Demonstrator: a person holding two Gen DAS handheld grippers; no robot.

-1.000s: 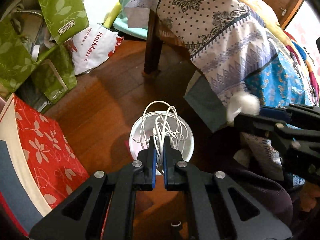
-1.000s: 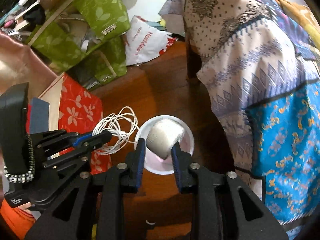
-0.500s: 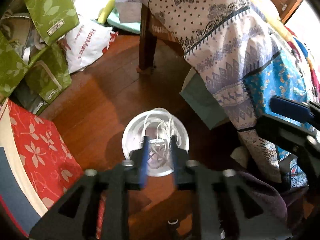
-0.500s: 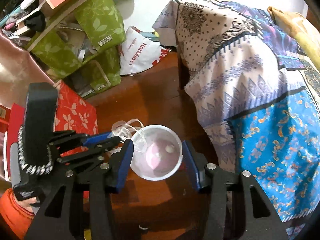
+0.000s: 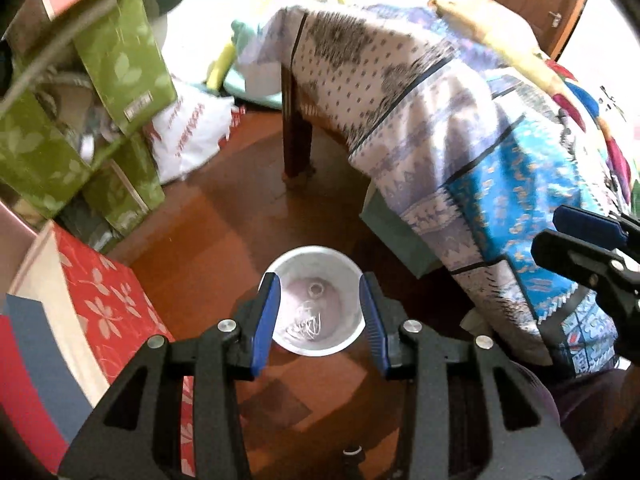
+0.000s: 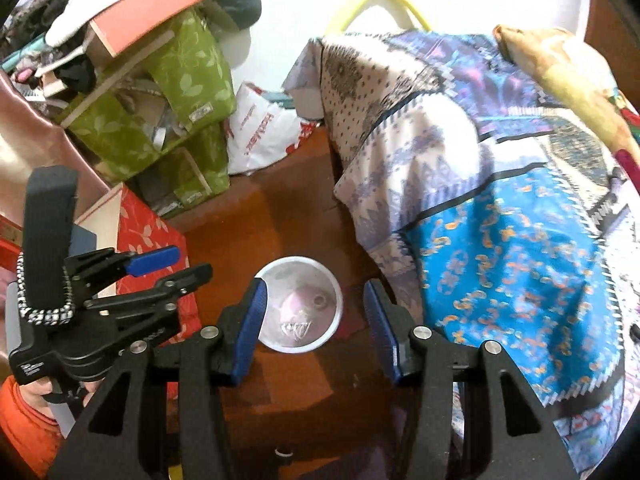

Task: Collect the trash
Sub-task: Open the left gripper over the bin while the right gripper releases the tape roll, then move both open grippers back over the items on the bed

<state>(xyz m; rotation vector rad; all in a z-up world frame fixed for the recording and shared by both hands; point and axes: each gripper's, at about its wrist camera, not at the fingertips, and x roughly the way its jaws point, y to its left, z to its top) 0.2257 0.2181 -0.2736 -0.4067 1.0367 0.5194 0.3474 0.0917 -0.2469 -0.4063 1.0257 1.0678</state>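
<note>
A white round bin (image 5: pixel 320 256) stands on the wooden floor below both grippers; it also shows in the right wrist view (image 6: pixel 298 266). Inside it lie a tangle of white cable (image 5: pixel 307 325) and a small pale wad (image 5: pixel 316 289); the cable (image 6: pixel 295 329) and wad (image 6: pixel 319 301) show in the right wrist view too. My left gripper (image 5: pixel 319 316) is open and empty above the bin. My right gripper (image 6: pixel 316 324) is open and empty above the bin. The left gripper shows at the left of the right wrist view (image 6: pixel 168 268).
A bed with a patterned blue and white sheet (image 5: pixel 460 128) stands to the right, its wooden leg (image 5: pixel 296 136) behind the bin. Green boxes (image 5: pixel 80 120), a white plastic bag (image 5: pixel 192 136) and a red flowered box (image 5: pixel 100 304) crowd the left.
My left gripper opened and the white cable dropped into the bin. My right gripper opened and the pale wad fell in. Both grippers have risen above the bin.
</note>
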